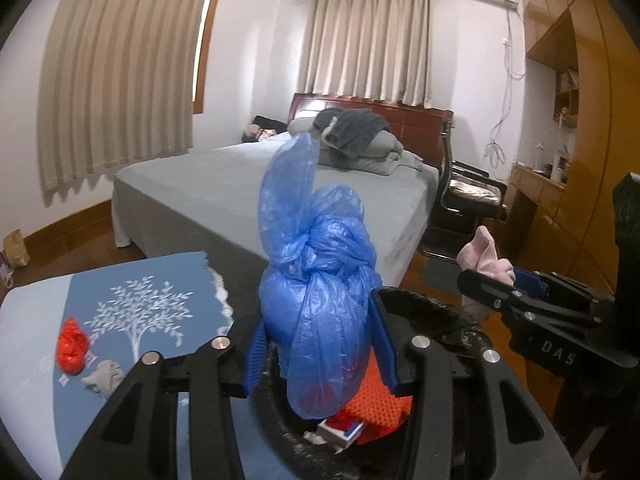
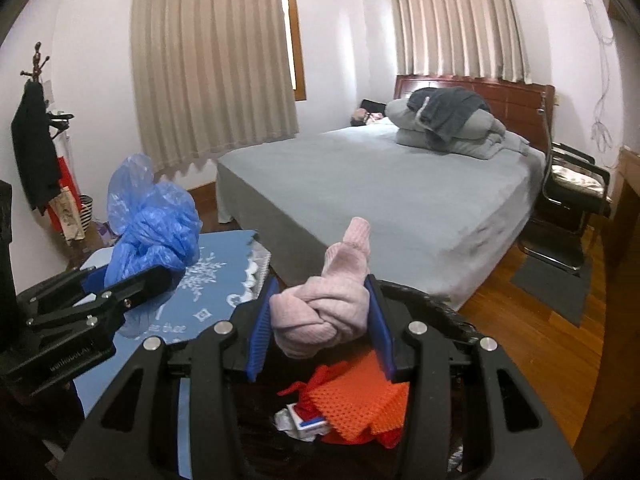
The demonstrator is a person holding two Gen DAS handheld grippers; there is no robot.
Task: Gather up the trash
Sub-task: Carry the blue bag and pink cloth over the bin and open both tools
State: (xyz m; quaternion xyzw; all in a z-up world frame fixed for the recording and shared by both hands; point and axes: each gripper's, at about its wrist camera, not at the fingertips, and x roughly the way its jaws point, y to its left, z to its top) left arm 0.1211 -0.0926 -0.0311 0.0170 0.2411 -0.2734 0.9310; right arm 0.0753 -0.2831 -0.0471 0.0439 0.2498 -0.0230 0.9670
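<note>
Right below me sits the dark bin (image 2: 440,312), its rim curving just past my fingers, with an orange mesh sheet (image 2: 356,404), red scraps and a small white-and-blue carton (image 2: 308,424) lying inside. My left tongs (image 1: 320,344) are clamped on a knotted blue plastic bag (image 1: 316,280), whose loose tail stands up above the knot while its lower end hangs over the bin's contents. My right tongs (image 2: 320,320) are closed on a knotted pink sock (image 2: 324,308), its toe end poking upward, also held over the bin. Each tool shows in the other's view, so the two bundles sit side by side, near but apart. To my left lies the tabletop (image 1: 36,320), covered with a blue cloth printed with a white tree; on it rest a crumpled red bag (image 1: 72,346) and, just beside it, a small grey wad (image 1: 104,376). Beyond the tabletop stands a bed (image 2: 380,184) with a grey sheet and a folded grey duvet (image 2: 452,128) at the wooden headboard. A black chair (image 2: 576,188) stands beside the bed on the wooden floor, and beige curtains (image 2: 212,68) hang on the far walls.
</note>
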